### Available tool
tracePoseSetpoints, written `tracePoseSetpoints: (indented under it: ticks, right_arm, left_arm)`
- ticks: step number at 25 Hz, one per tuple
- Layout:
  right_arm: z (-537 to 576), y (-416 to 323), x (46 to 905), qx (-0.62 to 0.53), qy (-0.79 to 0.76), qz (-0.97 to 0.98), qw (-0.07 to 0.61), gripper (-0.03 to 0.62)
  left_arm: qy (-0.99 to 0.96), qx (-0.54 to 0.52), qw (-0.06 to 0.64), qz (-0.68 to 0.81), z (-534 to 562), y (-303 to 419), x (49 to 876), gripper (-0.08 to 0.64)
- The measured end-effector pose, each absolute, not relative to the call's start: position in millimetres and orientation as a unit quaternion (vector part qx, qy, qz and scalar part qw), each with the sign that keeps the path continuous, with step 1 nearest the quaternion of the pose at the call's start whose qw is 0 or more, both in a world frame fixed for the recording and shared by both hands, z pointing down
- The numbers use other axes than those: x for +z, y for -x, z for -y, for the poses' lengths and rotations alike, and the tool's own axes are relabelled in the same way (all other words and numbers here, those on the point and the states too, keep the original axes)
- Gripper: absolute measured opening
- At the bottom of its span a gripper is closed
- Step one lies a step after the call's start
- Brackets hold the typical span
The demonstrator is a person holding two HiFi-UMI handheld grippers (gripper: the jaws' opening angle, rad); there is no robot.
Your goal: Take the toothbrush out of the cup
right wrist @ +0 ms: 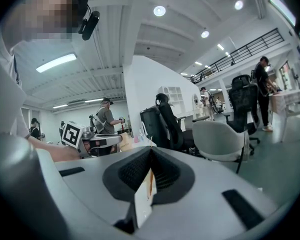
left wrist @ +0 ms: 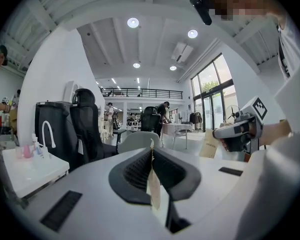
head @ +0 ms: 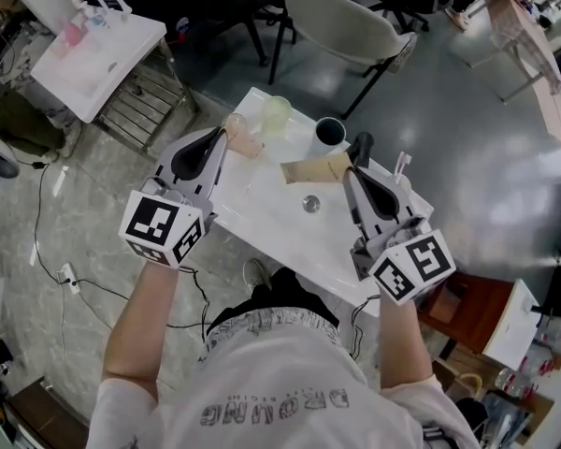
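On the white table [head: 262, 215] stand a pinkish cup [head: 245, 138], a pale translucent cup [head: 277, 113] and a dark-lined mug [head: 329, 133]. A thin white stick with a brush-like tip [head: 402, 164], probably the toothbrush, pokes up at the table's right edge; its lower part is hidden behind my right gripper. My left gripper [head: 224, 138] [left wrist: 152, 156] hovers level by the pinkish cup, shut and holding nothing. My right gripper [head: 352, 170] [right wrist: 150, 159] is shut and holds nothing, just right of the mug, over a brown paper piece [head: 313, 168].
A small round metal piece [head: 310, 204] lies mid-table. A grey chair [head: 341, 24] stands behind the table, and a white sink unit [head: 93, 50] stands to the far left. A brown box [head: 463, 307] sits on the floor to the right. People stand in the background.
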State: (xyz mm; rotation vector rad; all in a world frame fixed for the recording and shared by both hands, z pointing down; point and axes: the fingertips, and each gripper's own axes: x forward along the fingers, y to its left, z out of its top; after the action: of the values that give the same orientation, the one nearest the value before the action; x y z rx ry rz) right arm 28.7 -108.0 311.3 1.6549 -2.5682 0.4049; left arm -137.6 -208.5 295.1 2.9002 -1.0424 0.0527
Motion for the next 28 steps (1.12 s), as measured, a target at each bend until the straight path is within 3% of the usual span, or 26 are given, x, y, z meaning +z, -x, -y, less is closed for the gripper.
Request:
tracePoseSetpoints:
  ticks: [28]
  right_arm:
    - [96.9,-10.1,339.0,0.133,-0.538,0.83,0.063,0.009]
  left_arm:
    - [-0.937,0.026,0.067,0.342,159.5,165.7,327.6,0.025]
